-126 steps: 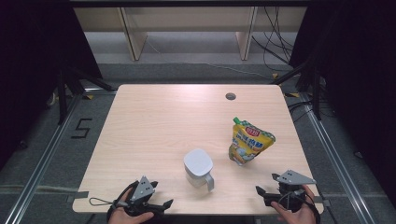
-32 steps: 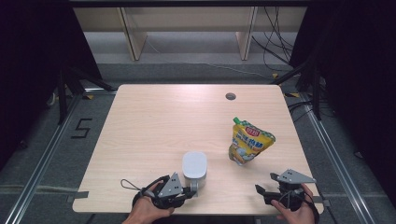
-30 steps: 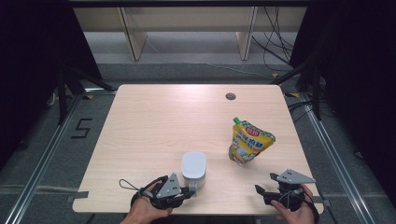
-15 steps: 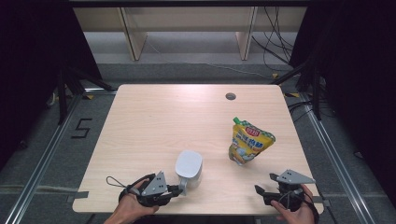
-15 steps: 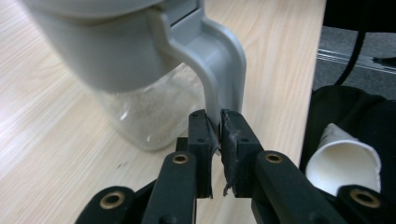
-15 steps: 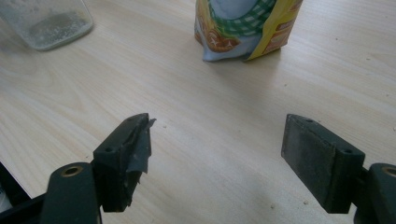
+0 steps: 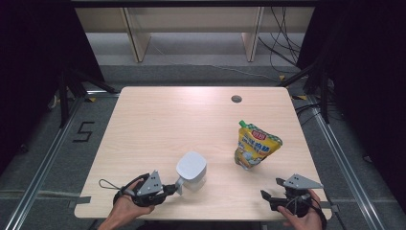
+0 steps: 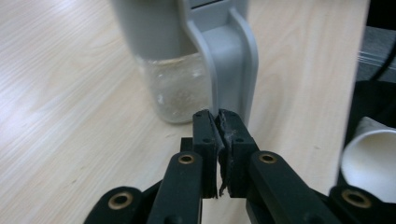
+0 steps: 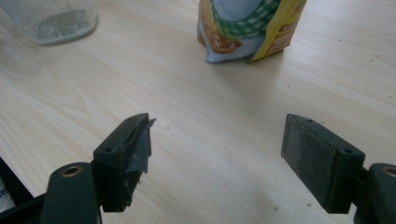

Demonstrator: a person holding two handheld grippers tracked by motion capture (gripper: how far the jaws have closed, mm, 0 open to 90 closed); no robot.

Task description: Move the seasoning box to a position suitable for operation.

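Item: jug [image 7: 191,168], now dragged leftward by left gripper [image 8: 218,114] clamped on its handle [image 8: 232,70] (right gripper [image 9: 217,149] agape, idle); repositioning under way.

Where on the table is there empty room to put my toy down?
The far half of the light wooden table is bare, from the small round hole leftward. The near left corner is free too. It is crowded near the grey-lidded glass jug and the yellow snack pouch.

Floor marking "5" [image 7: 82,132], left of the table at mid-left of the high view. Yellow pouch [image 7: 256,148] has a red brand label near its top, print too small to read.
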